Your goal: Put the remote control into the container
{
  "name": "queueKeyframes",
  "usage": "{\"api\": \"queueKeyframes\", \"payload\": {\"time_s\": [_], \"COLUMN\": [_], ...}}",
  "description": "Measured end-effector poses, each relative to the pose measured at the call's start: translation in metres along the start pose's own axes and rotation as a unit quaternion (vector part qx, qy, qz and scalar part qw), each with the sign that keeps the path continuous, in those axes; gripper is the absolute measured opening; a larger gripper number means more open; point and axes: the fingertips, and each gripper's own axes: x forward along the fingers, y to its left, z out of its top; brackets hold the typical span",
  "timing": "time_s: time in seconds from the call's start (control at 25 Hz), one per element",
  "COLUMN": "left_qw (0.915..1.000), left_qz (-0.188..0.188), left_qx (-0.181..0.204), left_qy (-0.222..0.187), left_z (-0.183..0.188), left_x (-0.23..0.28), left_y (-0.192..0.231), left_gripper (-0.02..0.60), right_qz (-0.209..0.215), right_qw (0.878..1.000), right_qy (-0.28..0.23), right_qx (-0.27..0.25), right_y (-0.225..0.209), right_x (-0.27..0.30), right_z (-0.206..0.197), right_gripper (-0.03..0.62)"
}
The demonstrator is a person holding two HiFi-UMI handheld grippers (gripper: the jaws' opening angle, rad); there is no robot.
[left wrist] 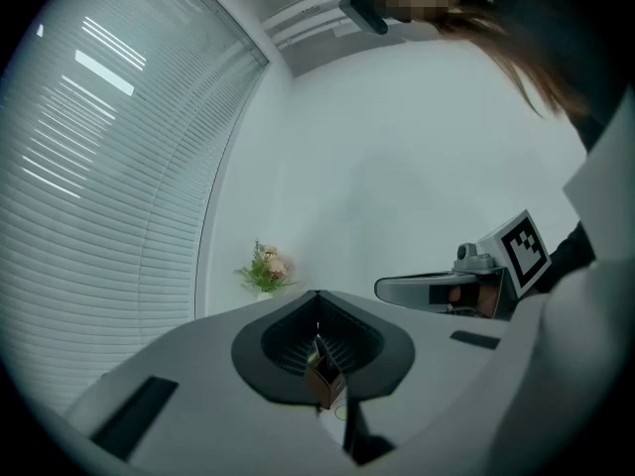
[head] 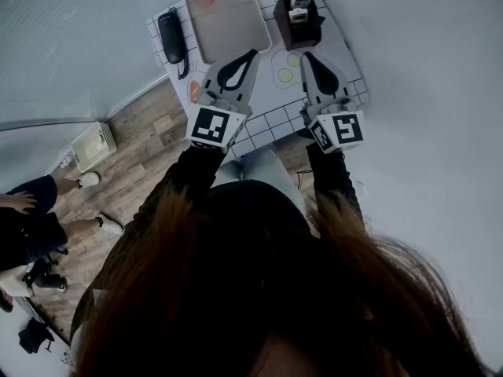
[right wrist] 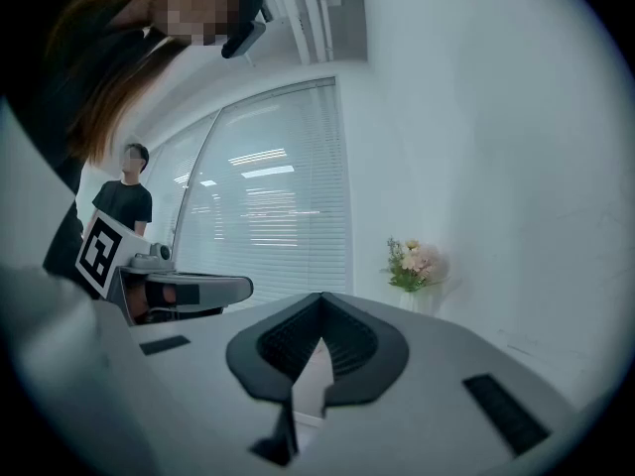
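Head view shows the black oblong plastic remote control [head: 170, 36] lying flat at the left edge of the white tiled worktop [head: 271, 120], just beside the grey rectangular tray [head: 232, 18]. Left tool [head: 254, 53] and right tool [head: 306, 55] are both closed and empty, apart from it. It is probably light, rigid and smooth, so pinch across its narrow width near mid-length.

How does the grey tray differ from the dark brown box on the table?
The grey tray is wide and shallow; the dark brown box is small and deeper. The tray lies ahead of the left gripper, the box ahead of the right gripper. Both rest on the checked table.
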Motion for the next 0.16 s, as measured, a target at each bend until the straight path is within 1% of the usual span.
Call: {"api": "queueKeyframes", "payload": {"time_s": [0.16], "left_qw": [1.0000], "left_qz": [-0.004], "left_qx": [-0.005], "left_qy": [0.000], "left_z": [-0.0007], "left_x": [-0.0037], "left_y": [-0.0059], "left_gripper": [0.008], "right_qz": [0.000], "right_qw": [1.000], "right_qy": [0.005], "right_qx": [-0.003], "right_y": [0.0043], "right_x": [-0.0028], "right_z": [-0.0017], "right_gripper": [0.017]}}
